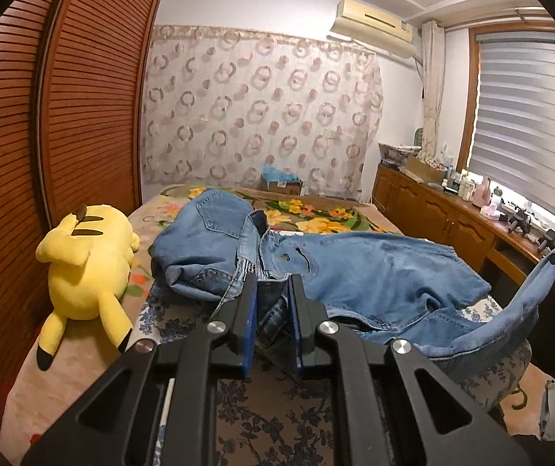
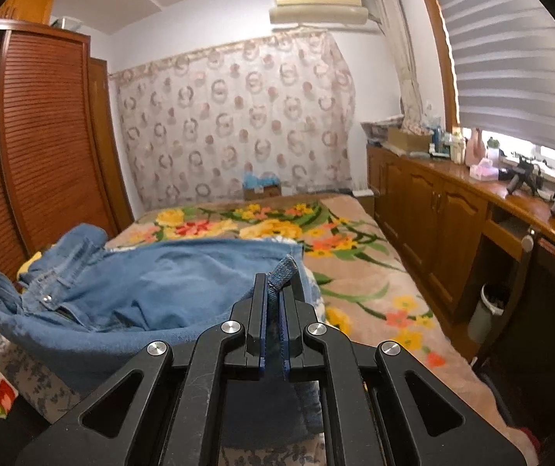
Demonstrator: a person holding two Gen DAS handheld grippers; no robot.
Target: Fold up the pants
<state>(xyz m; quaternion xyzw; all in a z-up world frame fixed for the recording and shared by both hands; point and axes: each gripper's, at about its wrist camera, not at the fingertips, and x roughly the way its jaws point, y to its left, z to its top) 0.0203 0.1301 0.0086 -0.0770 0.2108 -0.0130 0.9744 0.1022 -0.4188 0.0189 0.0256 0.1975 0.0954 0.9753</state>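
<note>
Blue denim pants (image 1: 355, 268) lie crumpled across the bed, waist toward the left. My left gripper (image 1: 273, 283) is shut on a bunched fold of the pants near the waistband, low over the bed. My right gripper (image 2: 275, 285) is shut on a hem edge of the pants (image 2: 153, 287) and holds it lifted, so the fabric hangs in a curve between the two grippers. The lifted leg and the right gripper's tip show at the right of the left wrist view (image 1: 553, 260).
A yellow plush toy (image 1: 87, 264) lies on the bed's left side by the wooden wardrobe (image 1: 64, 116). A floral blanket (image 2: 355, 272) covers the bed. Wooden cabinets (image 2: 452, 209) with clutter line the right wall. A bin (image 2: 487, 310) stands beside the bed.
</note>
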